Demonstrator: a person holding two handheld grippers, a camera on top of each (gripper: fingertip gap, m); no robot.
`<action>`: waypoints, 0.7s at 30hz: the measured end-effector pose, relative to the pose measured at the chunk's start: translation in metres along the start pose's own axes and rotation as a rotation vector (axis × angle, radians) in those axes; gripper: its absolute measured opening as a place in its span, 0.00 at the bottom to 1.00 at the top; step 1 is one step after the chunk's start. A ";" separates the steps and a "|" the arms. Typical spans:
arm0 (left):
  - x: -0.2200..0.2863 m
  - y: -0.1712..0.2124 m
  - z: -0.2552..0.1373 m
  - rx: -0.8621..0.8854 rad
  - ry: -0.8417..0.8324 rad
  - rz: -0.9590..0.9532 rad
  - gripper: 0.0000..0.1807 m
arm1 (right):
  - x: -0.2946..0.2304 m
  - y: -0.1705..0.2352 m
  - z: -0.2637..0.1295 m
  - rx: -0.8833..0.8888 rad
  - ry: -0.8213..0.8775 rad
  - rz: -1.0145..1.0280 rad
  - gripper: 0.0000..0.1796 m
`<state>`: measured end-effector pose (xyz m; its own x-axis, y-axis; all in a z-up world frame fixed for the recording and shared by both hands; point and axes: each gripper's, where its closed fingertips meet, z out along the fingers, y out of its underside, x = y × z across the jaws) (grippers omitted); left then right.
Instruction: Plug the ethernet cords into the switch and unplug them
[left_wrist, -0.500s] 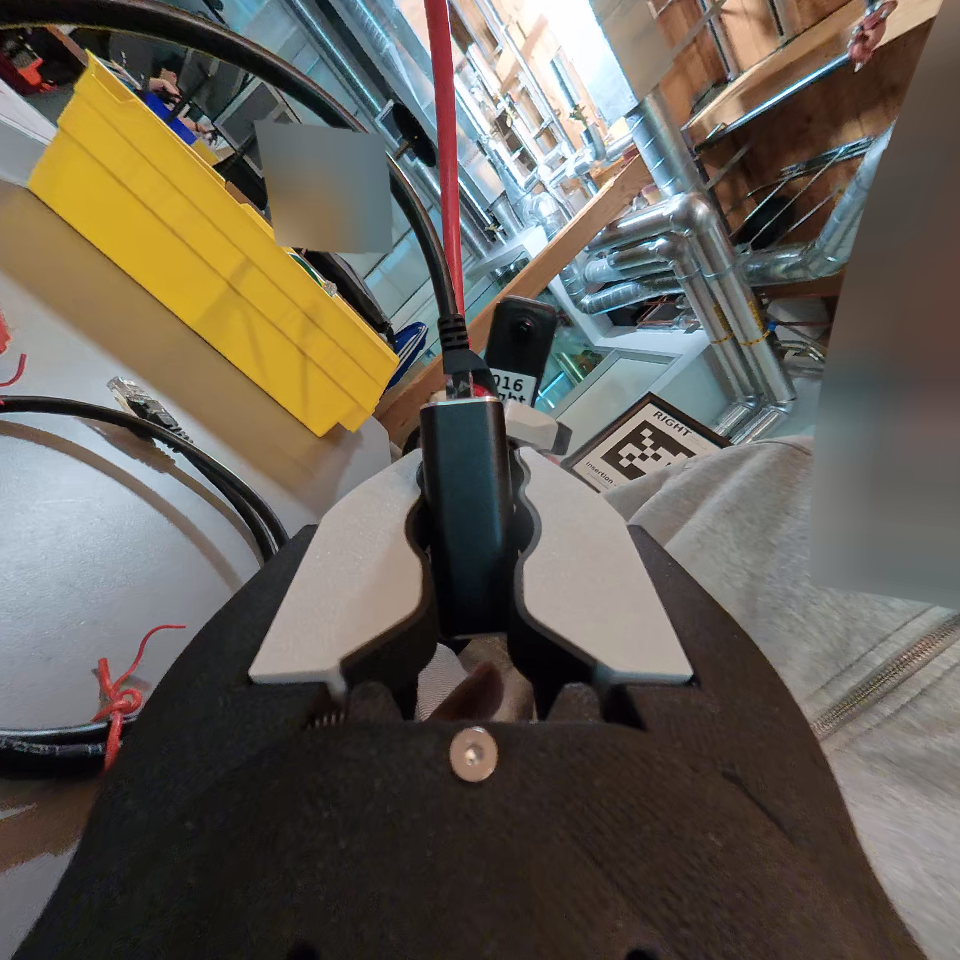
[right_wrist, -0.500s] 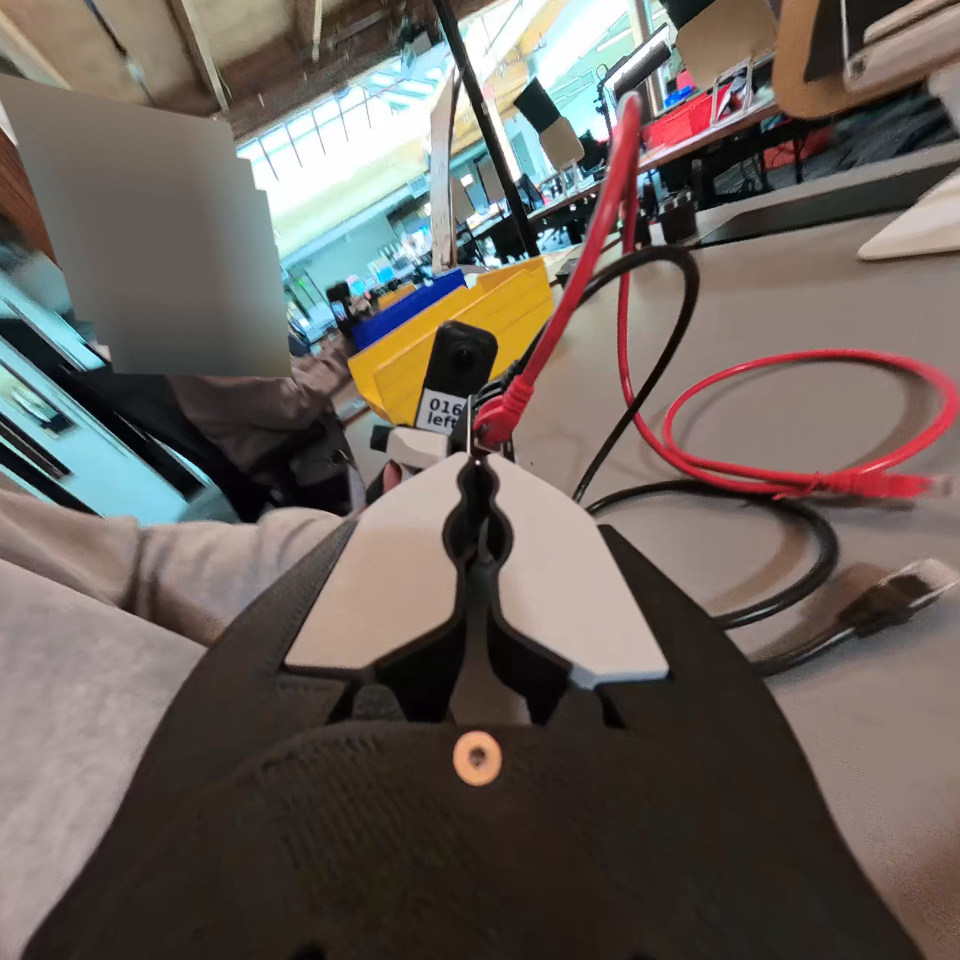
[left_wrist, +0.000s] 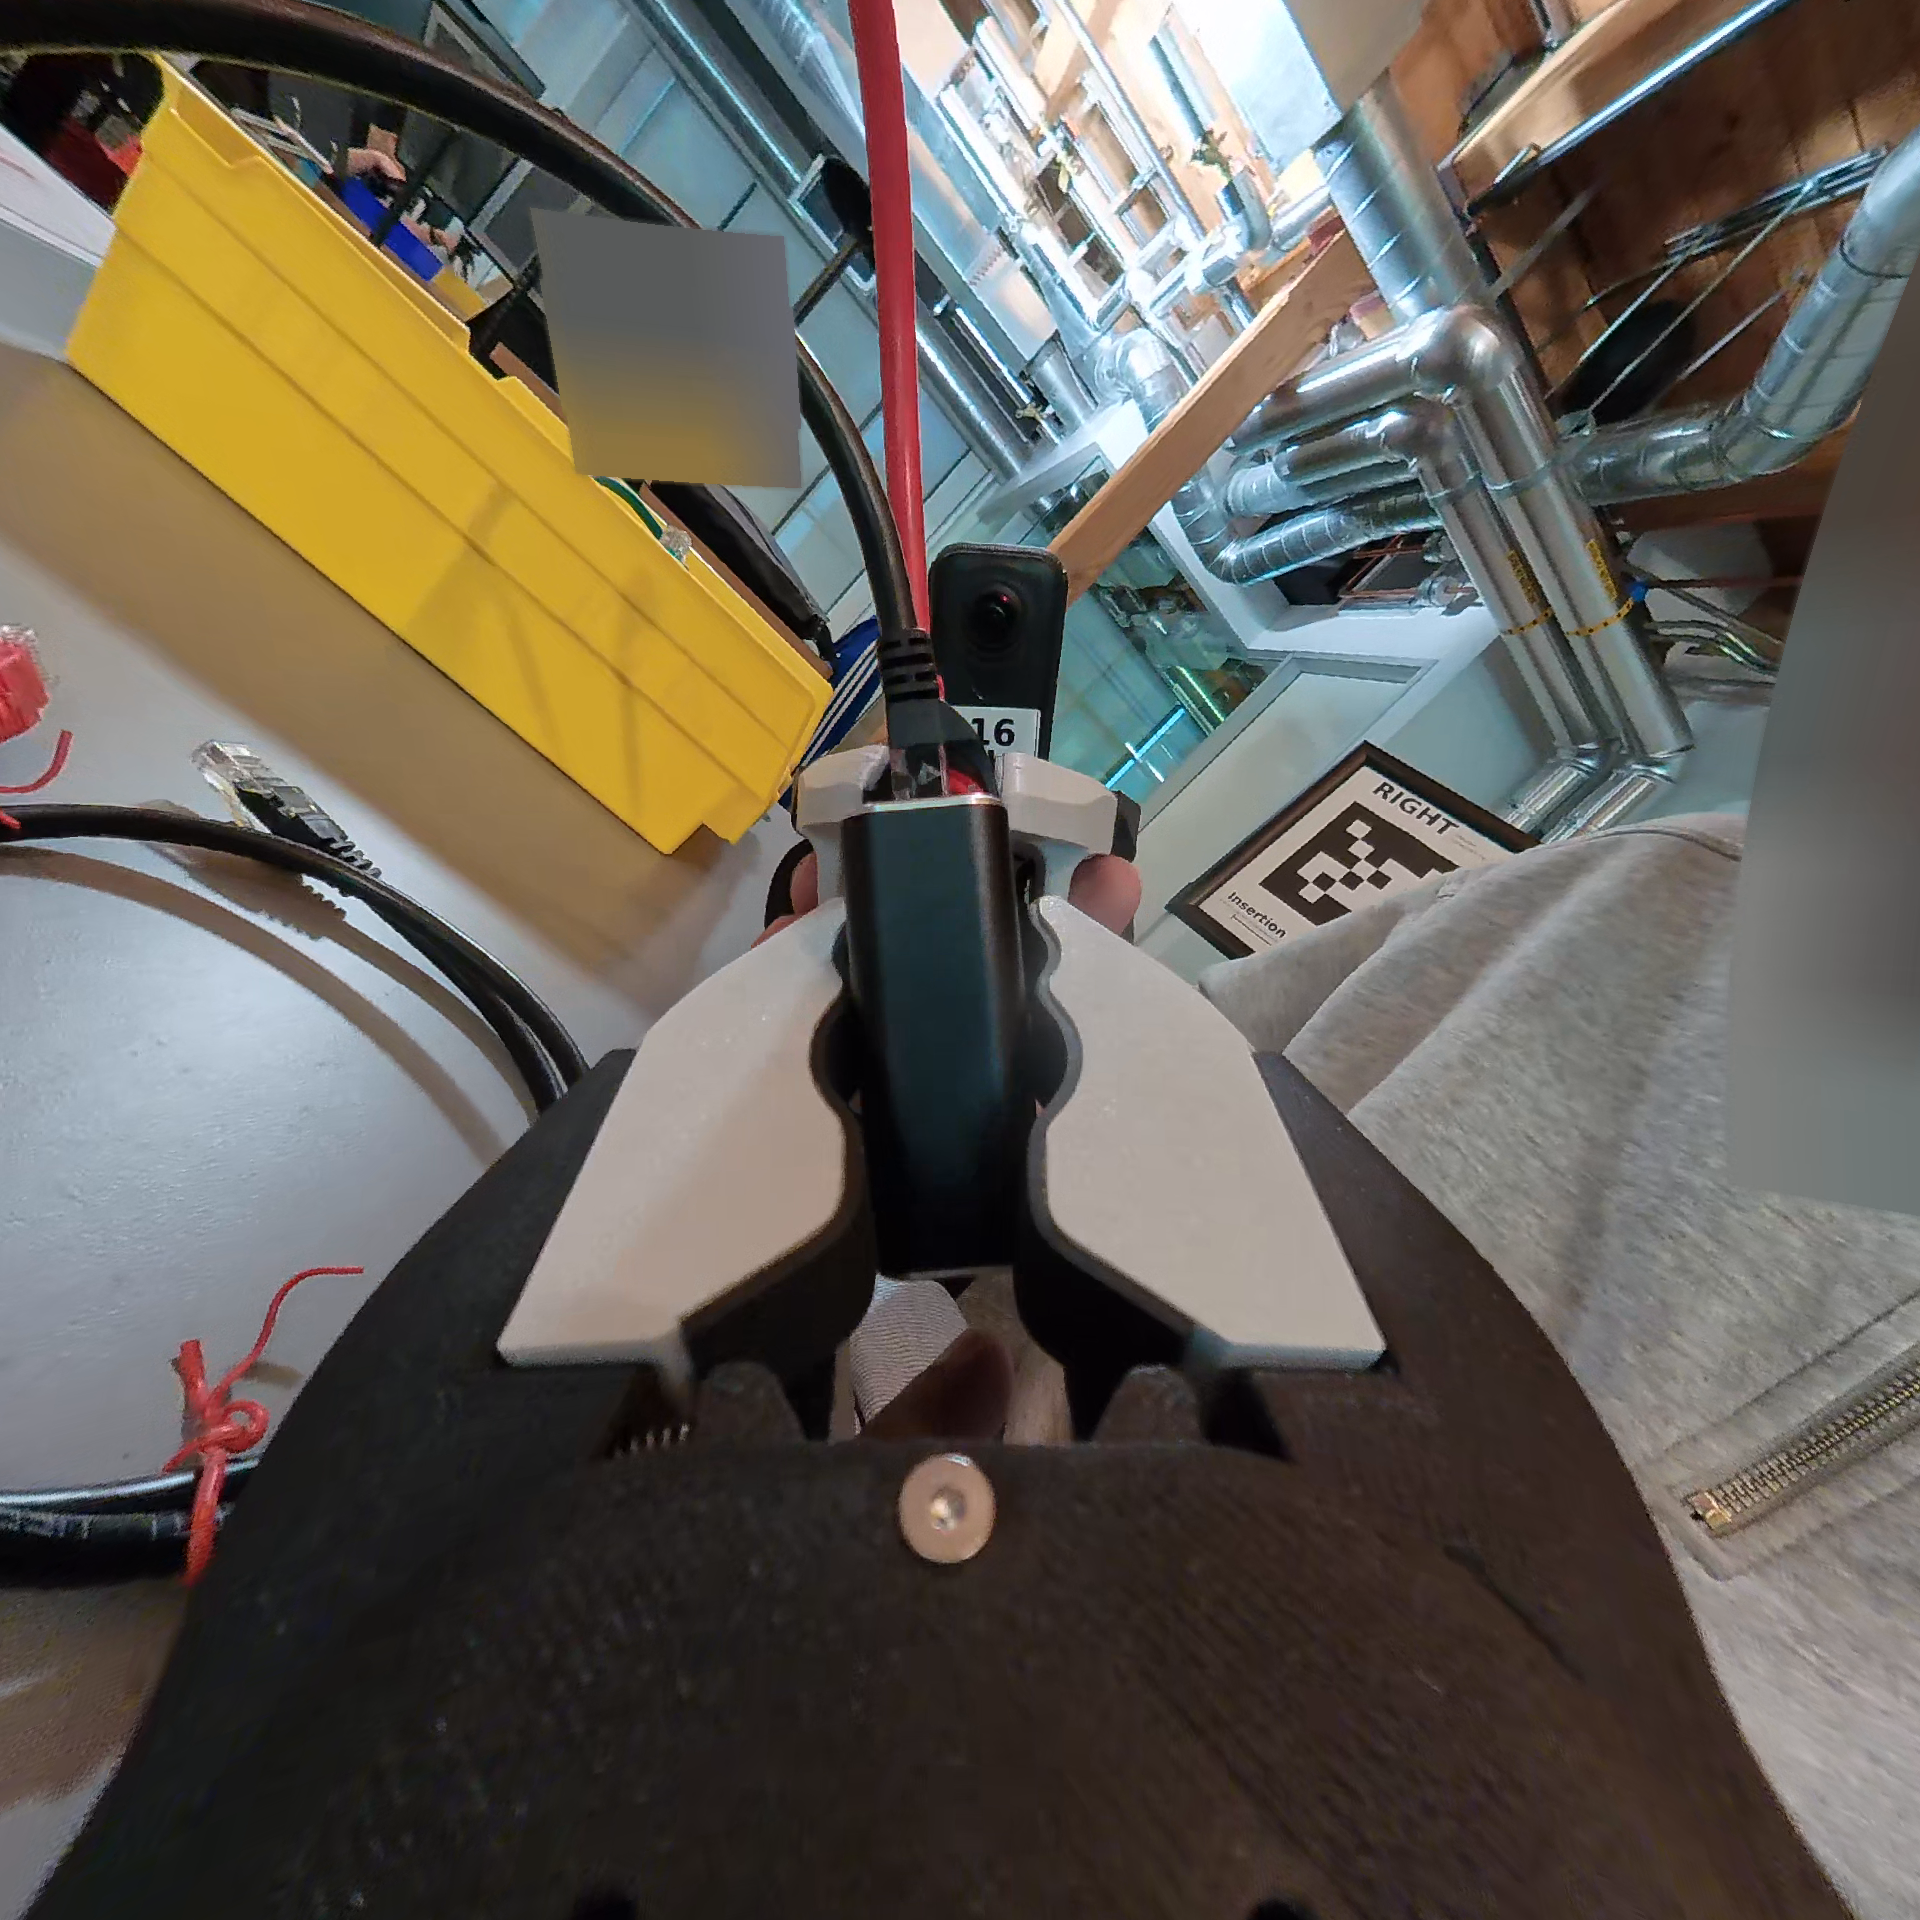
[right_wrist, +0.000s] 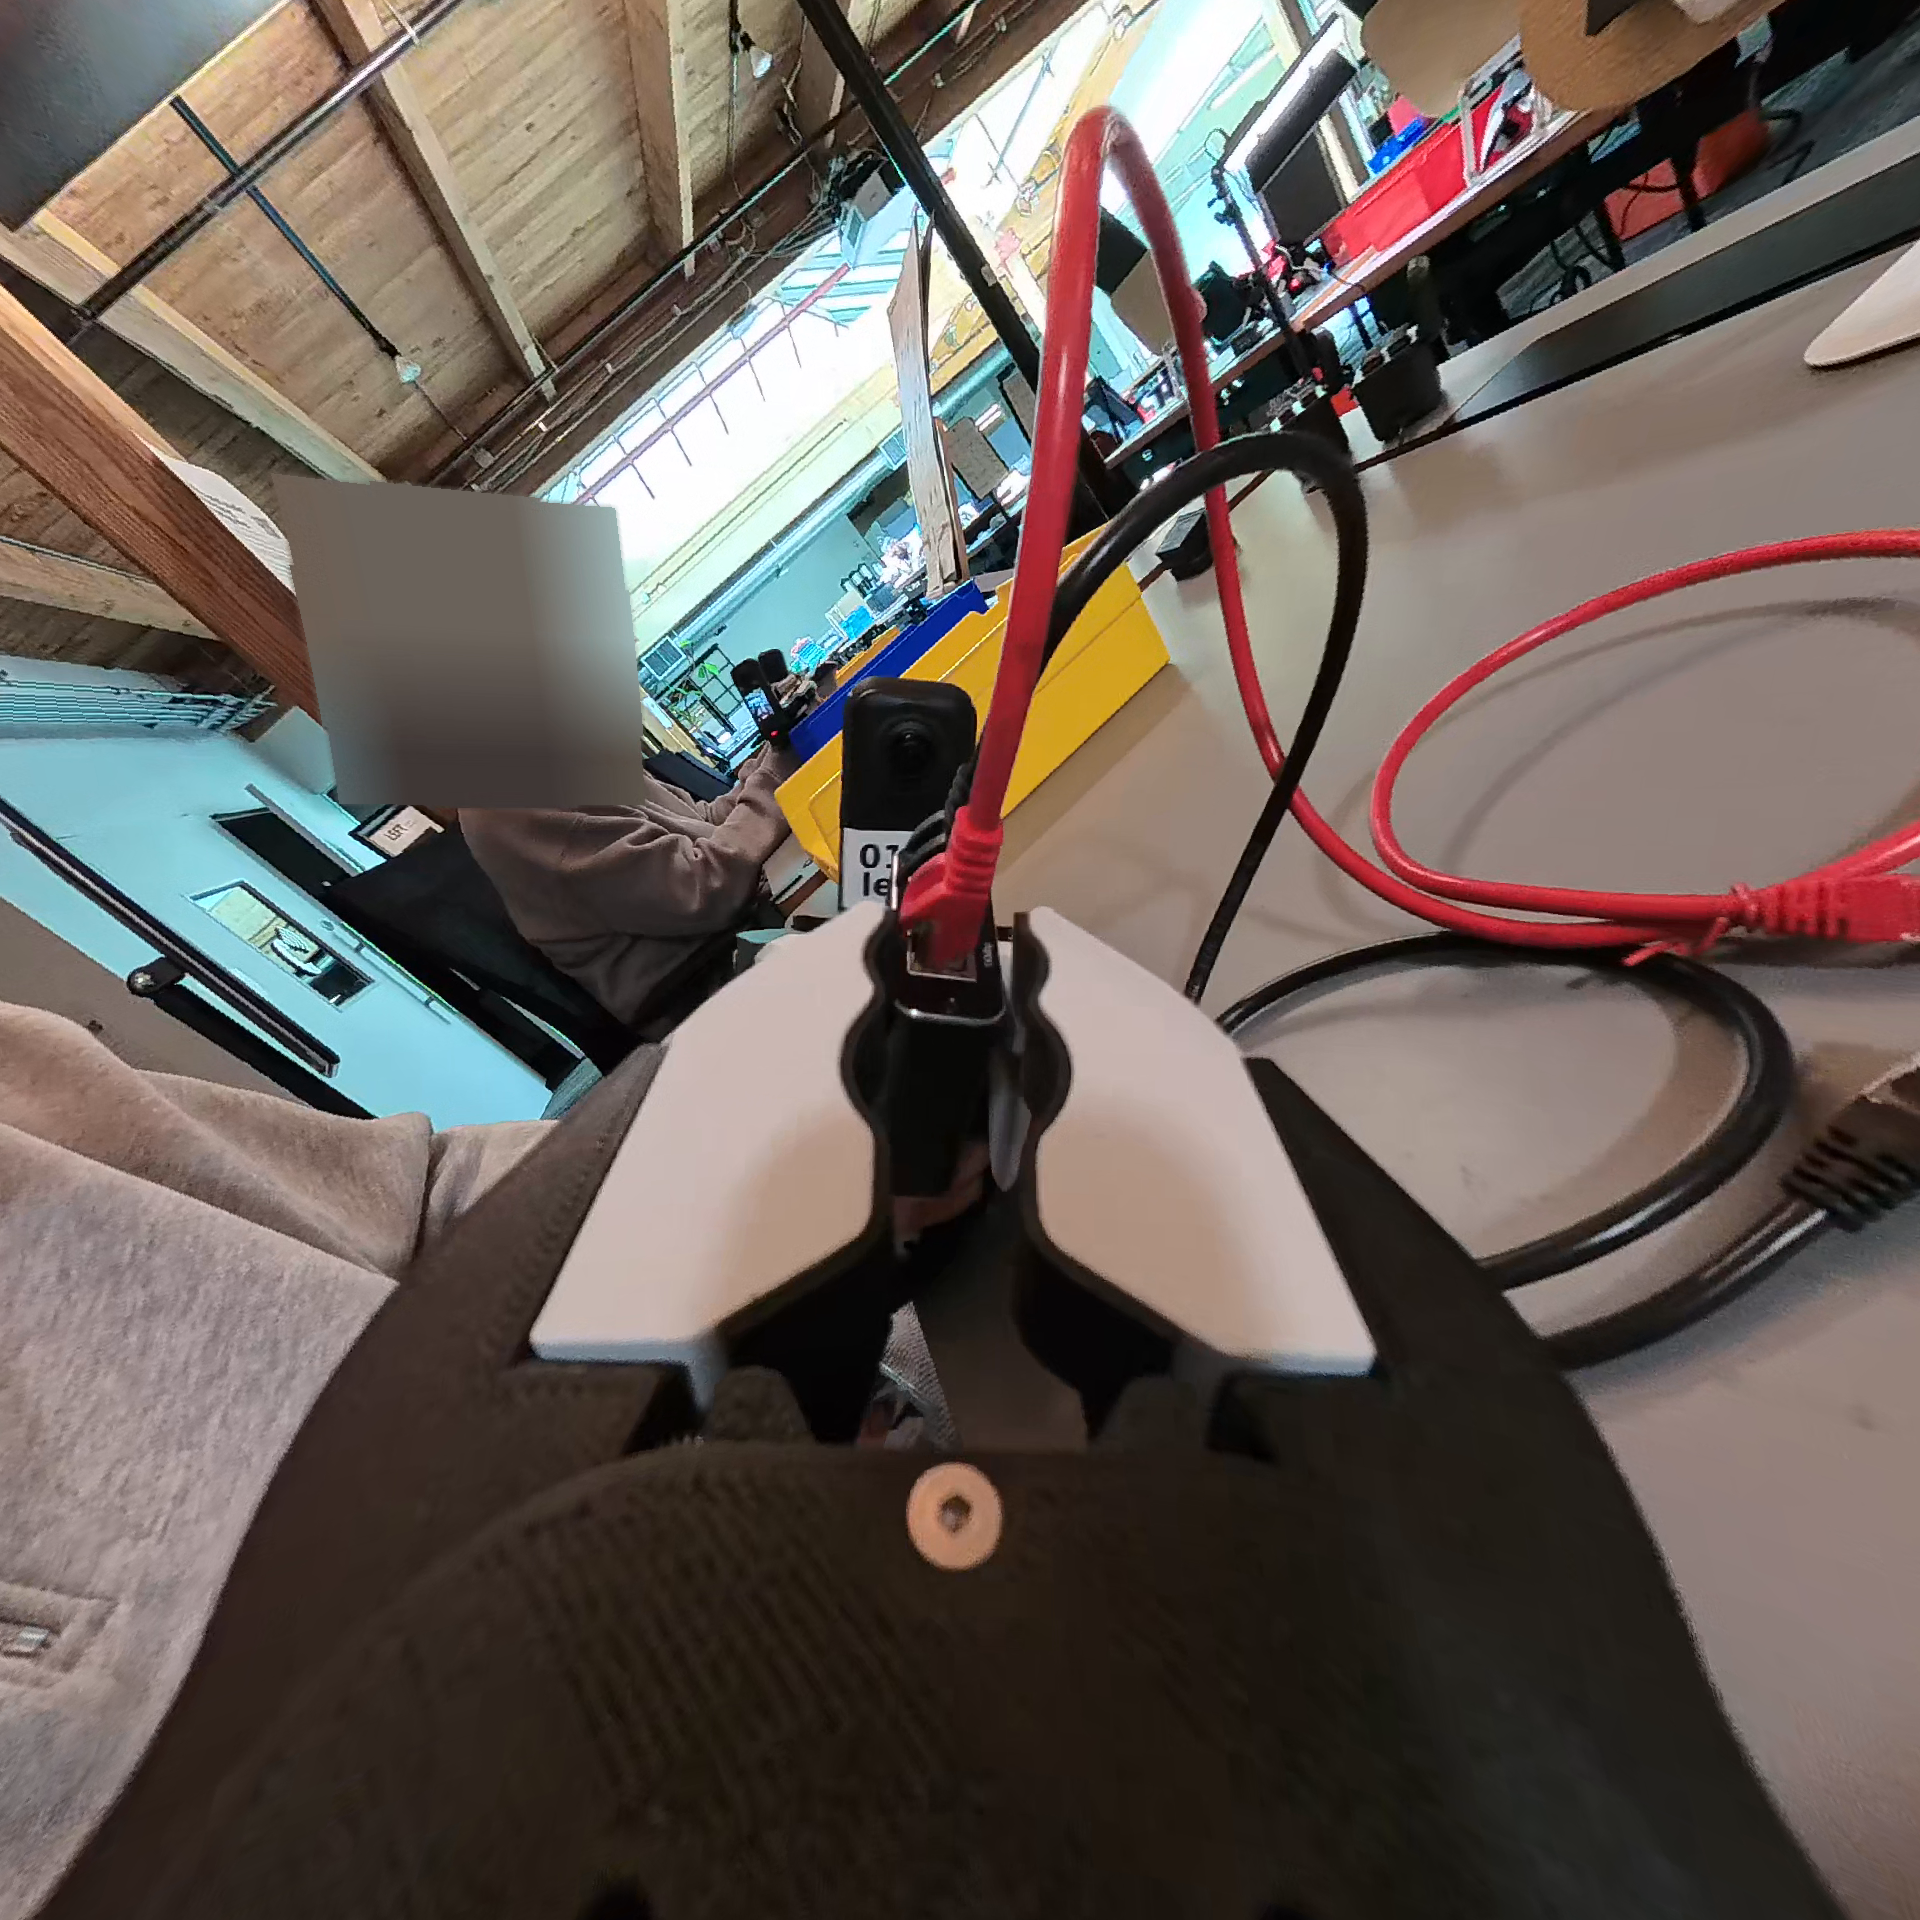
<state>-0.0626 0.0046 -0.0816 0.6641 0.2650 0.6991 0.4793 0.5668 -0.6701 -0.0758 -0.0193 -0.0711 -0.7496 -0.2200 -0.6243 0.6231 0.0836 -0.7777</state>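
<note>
Centre frame in the left wrist view belongs to the small black box-shaped switch (left_wrist: 925, 1039), clamped upright between the pale grey fingers of the left gripper (left_wrist: 930, 925), whose jaws are closed firmly on its sides. At the switch's far end a round red ethernet cord (left_wrist: 888, 312) and a thicker black ethernet cord (left_wrist: 862, 499) are both seated in ports and rise toward the top edge. The right gripper (right_wrist: 945, 935) meets the same end from the opposite side; in its own view the switch sits between its white fingers with the red plug (right_wrist: 951, 883) just beyond the tips, but I cannot tell whether those jaws press on it or merely flank it. At centre left, a loose black plug with a clear tip (left_wrist: 260, 795) lies on the grey table (left_wrist: 208, 1091). A long yellow plastic bin (left_wrist: 416, 447) stands at upper left, and a grey fleece sleeve (left_wrist: 1558, 1143) fills the right side.
</note>
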 end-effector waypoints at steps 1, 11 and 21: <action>-0.001 0.000 0.000 0.000 -0.004 -0.003 0.15 | 0.000 0.000 0.000 -0.001 -0.005 0.001 0.11; -0.004 0.002 0.001 -0.014 -0.025 -0.004 0.14 | 0.000 0.003 0.001 -0.022 -0.012 -0.022 0.12; -0.005 0.002 0.001 -0.016 -0.032 -0.009 0.14 | 0.002 0.004 0.000 -0.042 -0.012 -0.030 0.09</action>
<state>-0.0660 0.0051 -0.0859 0.6412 0.2853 0.7123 0.4943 0.5565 -0.6678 -0.0750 -0.0190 -0.0751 -0.7649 -0.2348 -0.5998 0.5902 0.1172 -0.7987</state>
